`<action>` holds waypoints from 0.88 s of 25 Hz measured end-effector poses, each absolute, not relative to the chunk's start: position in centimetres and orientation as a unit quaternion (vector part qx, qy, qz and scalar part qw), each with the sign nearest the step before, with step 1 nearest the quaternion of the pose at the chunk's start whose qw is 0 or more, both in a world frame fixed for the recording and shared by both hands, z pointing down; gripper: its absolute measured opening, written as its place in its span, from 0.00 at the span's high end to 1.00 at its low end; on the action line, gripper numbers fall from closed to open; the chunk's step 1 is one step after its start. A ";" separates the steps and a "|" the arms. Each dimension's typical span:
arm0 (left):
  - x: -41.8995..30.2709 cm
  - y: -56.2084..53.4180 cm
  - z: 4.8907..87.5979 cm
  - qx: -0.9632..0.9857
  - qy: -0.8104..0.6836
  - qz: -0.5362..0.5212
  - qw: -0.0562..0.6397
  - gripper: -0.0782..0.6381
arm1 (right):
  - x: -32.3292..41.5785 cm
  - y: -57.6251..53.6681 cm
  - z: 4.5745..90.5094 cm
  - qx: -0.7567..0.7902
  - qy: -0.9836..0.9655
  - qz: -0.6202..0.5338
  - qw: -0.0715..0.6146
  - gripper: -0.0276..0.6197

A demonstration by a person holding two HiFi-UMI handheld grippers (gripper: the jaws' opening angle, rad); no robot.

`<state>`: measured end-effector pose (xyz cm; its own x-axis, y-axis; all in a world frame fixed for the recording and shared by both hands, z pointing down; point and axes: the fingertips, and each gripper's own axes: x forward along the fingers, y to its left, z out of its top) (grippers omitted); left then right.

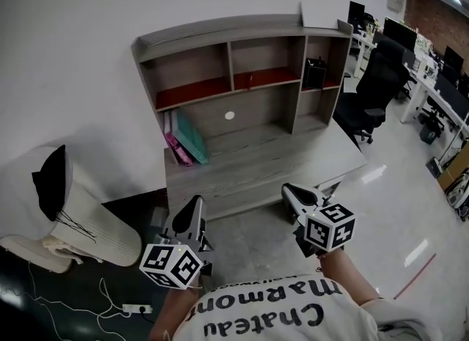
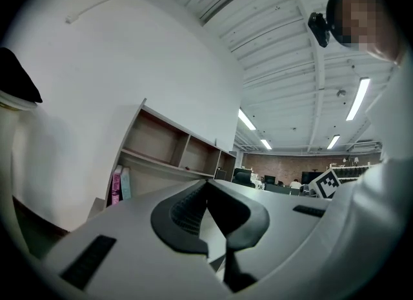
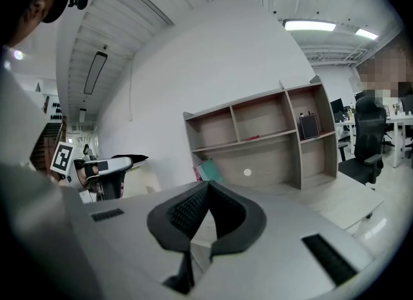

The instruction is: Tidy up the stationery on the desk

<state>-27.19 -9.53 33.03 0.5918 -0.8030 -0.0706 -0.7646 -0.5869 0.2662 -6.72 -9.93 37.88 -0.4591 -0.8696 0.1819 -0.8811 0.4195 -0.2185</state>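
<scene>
Currently hovering short of the table (image 1: 308, 158) with left claw (image 1: 196, 202) and right claw (image 1: 288, 188) both fully closed, gripping nothing. Spotted pink and teal folders (image 1: 187, 139) leaning at table's back left, under the shelf unit (image 1: 220, 35), well apart from both claws.

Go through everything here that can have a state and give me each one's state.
left gripper, jaws shut, nothing between them.
right gripper, jaws shut, nothing between them.
teal folder, standing tilted on the desk.
pink folder, standing tilted beside the teal folder.
black flat item, upright in the right compartment of the shelf unit.
office chair, unoccupied.
</scene>
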 end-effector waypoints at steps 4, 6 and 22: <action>-27.5 -11.1 33.3 0.885 -0.447 -0.082 0.102 0.87 | -6.8 -11.6 38.1 0.520 -0.841 0.145 0.015 0.94; -27.6 -11.7 33.3 0.886 -0.445 -0.082 0.104 0.87 | -6.9 -12.2 38.3 0.521 -0.841 0.148 0.014 0.94; -28.5 -14.7 33.8 0.881 -0.444 -0.101 0.126 0.87 | -7.4 -15.1 39.3 0.514 -0.843 0.154 0.019 0.94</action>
